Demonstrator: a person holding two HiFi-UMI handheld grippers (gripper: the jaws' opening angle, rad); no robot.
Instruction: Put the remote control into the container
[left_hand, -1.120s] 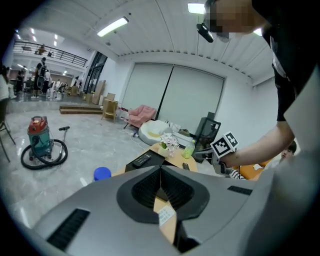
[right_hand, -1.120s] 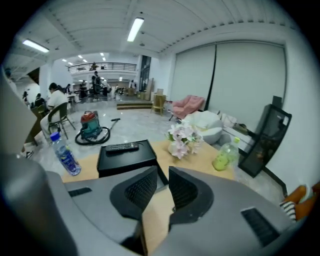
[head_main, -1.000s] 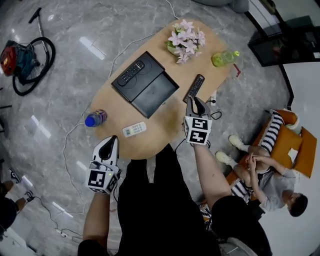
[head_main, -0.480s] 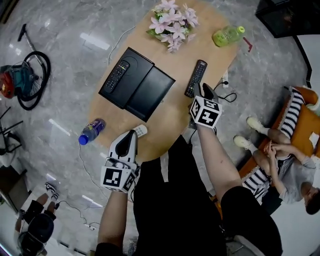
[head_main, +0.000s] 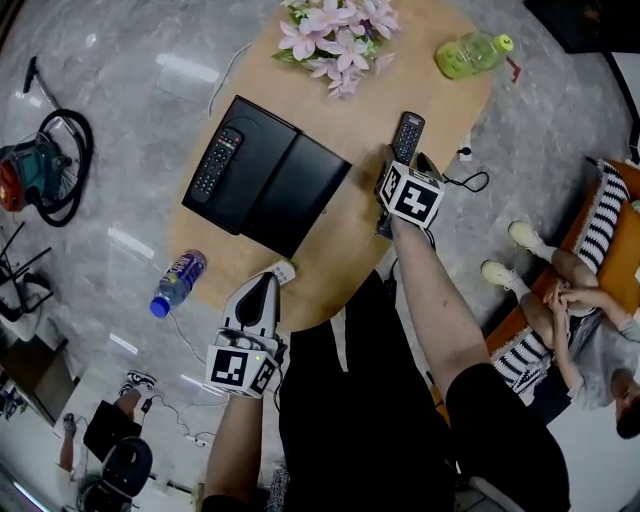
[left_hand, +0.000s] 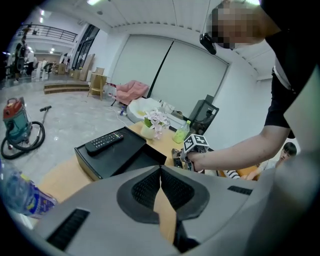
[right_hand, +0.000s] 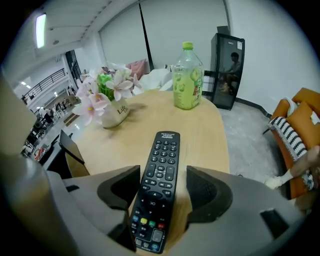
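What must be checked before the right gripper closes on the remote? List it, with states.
1. Jaws of the right gripper have just been opening and straddle the remote control: ok.
2. Pads pressing it: not ok, there are gaps on both sides.
3. Remote control flat on the table: ok.
4. The container is open: ok.
5. The left gripper is shut, empty, apart from the container: ok.

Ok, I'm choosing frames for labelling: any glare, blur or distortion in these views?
Head view: fisheye curves the edges, and lights glare in streaks on the floor. Left gripper view: dark rounded corners, the bottle at the left edge is blurred. Right gripper view: the remote control is sharp, the ceiling lamp is blown out.
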